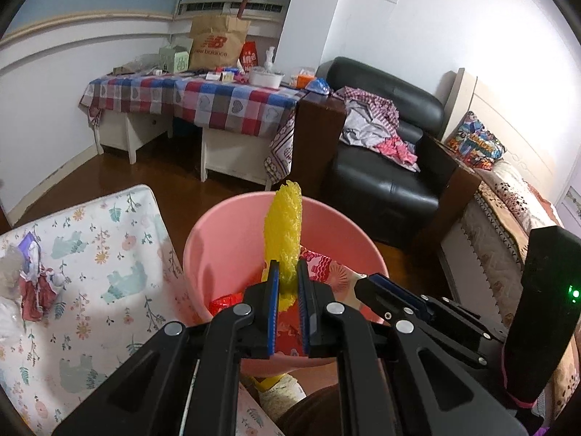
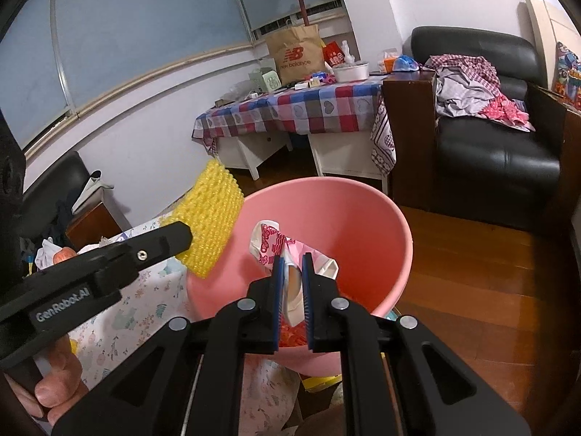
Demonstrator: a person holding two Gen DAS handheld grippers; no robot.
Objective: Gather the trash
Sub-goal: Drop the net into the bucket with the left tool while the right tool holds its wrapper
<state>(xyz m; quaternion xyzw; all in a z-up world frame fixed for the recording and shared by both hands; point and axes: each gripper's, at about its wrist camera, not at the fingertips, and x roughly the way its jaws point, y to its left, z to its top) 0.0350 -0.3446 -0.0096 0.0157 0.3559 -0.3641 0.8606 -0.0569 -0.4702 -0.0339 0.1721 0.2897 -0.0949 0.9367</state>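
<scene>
Yellow foam netting point(image 1: 283, 232) stands up out of the left hand-held gripper point(image 1: 288, 276), whose blue pads are clenched on its lower end; in the right wrist view the same mesh point(image 2: 212, 218) pokes past the left tool's black finger, just beside the rim of the bin. The right hand-held gripper point(image 2: 293, 269) is likewise clamped, on a crumpled white and pink printed wrapper point(image 2: 276, 243) that sticks up between its fingers.

Both pieces of trash hang over the mouth of the pink bin point(image 1: 225, 225), which sits on the wooden floor, close against a floral-printed mattress point(image 1: 101, 254). Red scraps already lie in the bottom of it. More litter, a red and white crumple point(image 1: 36, 290), lies on the mattress at the far left.

The step in hand looks like the drop: both loads are carried to the bin but not yet let go. Next, each tool needs its jaws released over the opening; the mesh sits nearer the rim, so it may want nudging inward first, or it could snag on the pads.

Beyond stand a checked-cloth bench point(image 1: 203, 98) and a black armchair point(image 1: 385, 167).
</scene>
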